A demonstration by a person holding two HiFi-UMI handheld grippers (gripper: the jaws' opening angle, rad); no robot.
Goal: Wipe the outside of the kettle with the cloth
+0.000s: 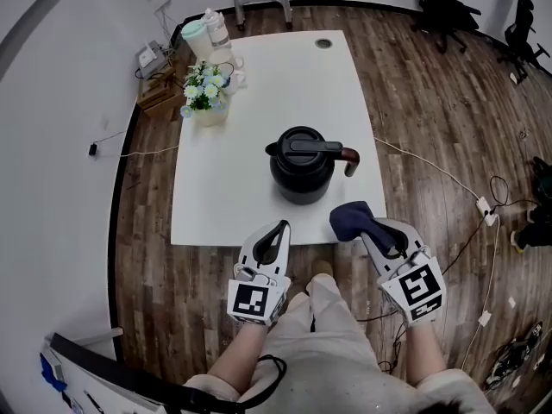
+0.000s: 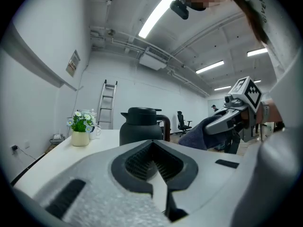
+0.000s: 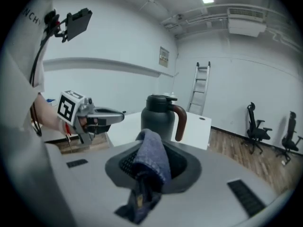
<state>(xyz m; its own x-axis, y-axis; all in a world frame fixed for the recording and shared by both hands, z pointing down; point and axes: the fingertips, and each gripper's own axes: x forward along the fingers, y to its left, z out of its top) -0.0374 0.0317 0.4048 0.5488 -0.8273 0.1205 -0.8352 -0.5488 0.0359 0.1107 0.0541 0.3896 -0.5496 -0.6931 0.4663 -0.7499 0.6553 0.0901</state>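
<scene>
A black kettle (image 1: 301,166) with a brown handle (image 1: 350,158) stands upright on the white table (image 1: 259,145), near its front edge. My right gripper (image 1: 366,226) is shut on a dark blue cloth (image 1: 350,217), which bunches out past its tips just right of the kettle and apart from it. In the right gripper view the cloth (image 3: 151,159) hangs between the jaws, with the kettle (image 3: 159,117) straight ahead. My left gripper (image 1: 281,228) hovers at the table's front edge, shut and holding nothing. The left gripper view has the kettle (image 2: 140,127) beyond its closed jaws.
A pot of flowers (image 1: 205,95), mugs and a bottle (image 1: 216,29) crowd the table's far left corner. A cable hole (image 1: 323,43) marks the far edge. Cables (image 1: 448,179) run over the wood floor at right. Office chairs (image 1: 444,7) stand at the back.
</scene>
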